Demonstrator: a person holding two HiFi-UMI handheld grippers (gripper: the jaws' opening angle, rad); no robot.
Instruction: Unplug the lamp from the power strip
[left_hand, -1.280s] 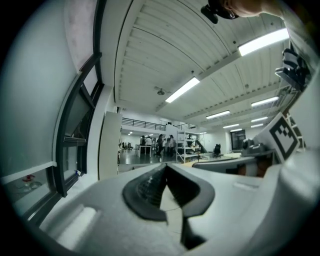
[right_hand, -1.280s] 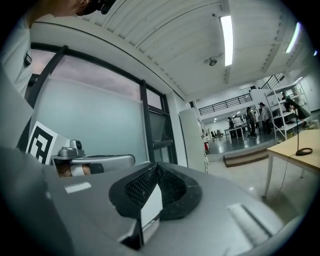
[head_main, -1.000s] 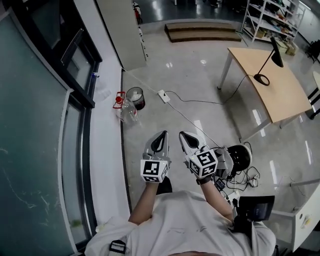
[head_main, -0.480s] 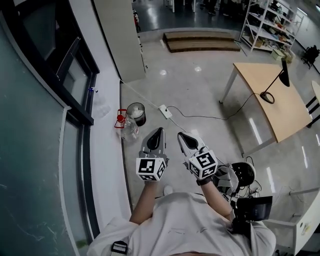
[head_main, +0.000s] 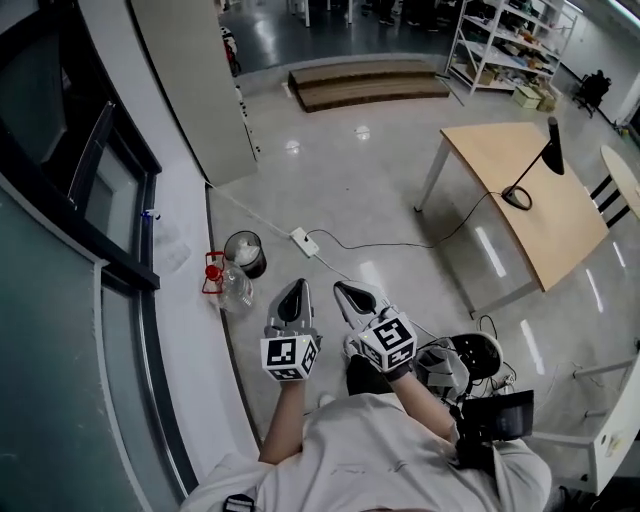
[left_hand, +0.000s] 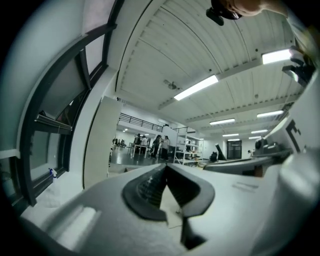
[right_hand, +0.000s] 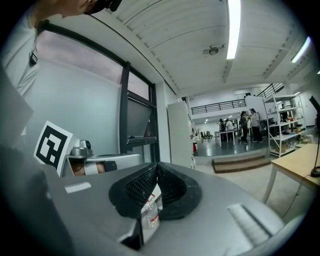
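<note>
Pretty bright overall: ceiling strip lights (left_hand: 196, 87) blow out white, and the glossy floor (head_main: 340, 190) shows glare streaks. Gripper views are heavily fisheyed with black corners, jaws up close blurry.

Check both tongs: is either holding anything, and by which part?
Nothing is held. The left tongs and the right tongs are both shut with nothing between them. The power strip lies ahead of them, untouched.

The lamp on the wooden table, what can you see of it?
The lamp is black and slim: a round flat base, a thin slanted stem and a narrow dark head. It stands on the light wooden table. Its dark cord runs off the table and across the floor to the white power strip.
</note>
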